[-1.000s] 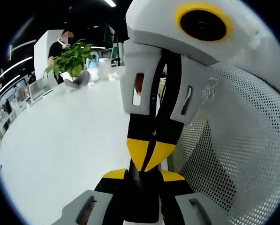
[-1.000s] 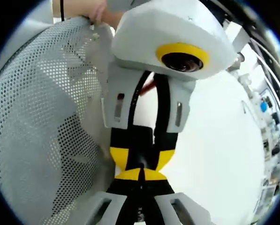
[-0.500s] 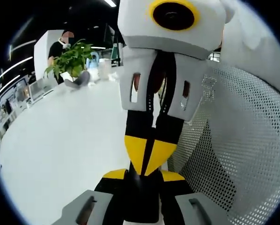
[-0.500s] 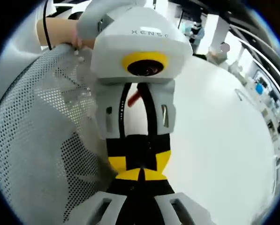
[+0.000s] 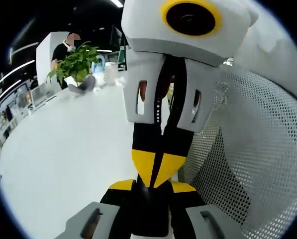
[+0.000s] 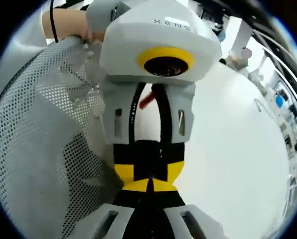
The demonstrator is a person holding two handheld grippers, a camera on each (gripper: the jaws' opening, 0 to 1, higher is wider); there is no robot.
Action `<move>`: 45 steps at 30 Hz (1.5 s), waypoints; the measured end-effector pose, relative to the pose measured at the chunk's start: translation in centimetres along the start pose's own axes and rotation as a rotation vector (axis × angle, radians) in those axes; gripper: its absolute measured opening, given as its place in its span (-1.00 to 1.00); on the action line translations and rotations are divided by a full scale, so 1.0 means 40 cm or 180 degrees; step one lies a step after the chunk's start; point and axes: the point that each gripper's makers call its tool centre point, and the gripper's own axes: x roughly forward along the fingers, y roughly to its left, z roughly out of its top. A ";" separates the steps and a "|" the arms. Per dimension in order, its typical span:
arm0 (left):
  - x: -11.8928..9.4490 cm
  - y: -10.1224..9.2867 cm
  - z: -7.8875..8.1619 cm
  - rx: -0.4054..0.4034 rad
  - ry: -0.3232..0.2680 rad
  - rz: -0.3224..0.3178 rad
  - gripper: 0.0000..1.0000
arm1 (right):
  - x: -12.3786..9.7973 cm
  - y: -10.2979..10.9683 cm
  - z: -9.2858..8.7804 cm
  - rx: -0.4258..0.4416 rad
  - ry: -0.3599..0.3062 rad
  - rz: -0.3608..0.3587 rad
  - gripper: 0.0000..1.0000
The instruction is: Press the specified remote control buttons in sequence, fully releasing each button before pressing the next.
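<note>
Plainly, the white table (image 5: 63,149) lies open on the left of the left gripper view, with a potted plant (image 5: 73,64) and a person (image 5: 63,47) near its far edge. At centre the left gripper (image 5: 153,186) rises with jaws clenched on nothing, and the right gripper (image 5: 155,169) comes down to meet it tip to tip, its yellow ends also pressed together and empty. A white mesh chair back (image 5: 257,149) sits close on the right.

In the right gripper view the same mesh is close on the left, a hand (image 6: 71,25) shows above it, and bare tabletop spreads to the right.

Where the remote control lies I cannot tell from these pictures. By my judgement it would be light, stiff plastic, apt to skate on so smooth a top. Its buttons are likely soft with short travel, so a clenched tip should press straight down. If it needs steadying, hold the long sides, clear of the keys. The mesh crowds one flank, so the free room is over the table
</note>
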 end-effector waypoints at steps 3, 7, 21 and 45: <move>0.000 0.000 0.000 0.0002 0.0002 -0.0001 -0.49 | 0.000 0.000 0.001 -0.0039 0.0017 -0.0006 -1.00; 0.000 0.000 0.000 0.0005 0.0005 -0.0001 -0.49 | 0.001 0.002 0.001 -0.0093 0.0019 -0.0036 -1.00; 0.000 0.000 0.000 0.0013 0.0010 0.0000 -0.49 | 0.001 -0.004 0.002 -0.0002 -0.0001 -0.0053 -1.00; 0.000 -0.001 0.000 0.0015 0.0014 0.0005 -0.49 | 0.001 -0.002 0.003 0.0087 -0.0063 -0.0007 -1.00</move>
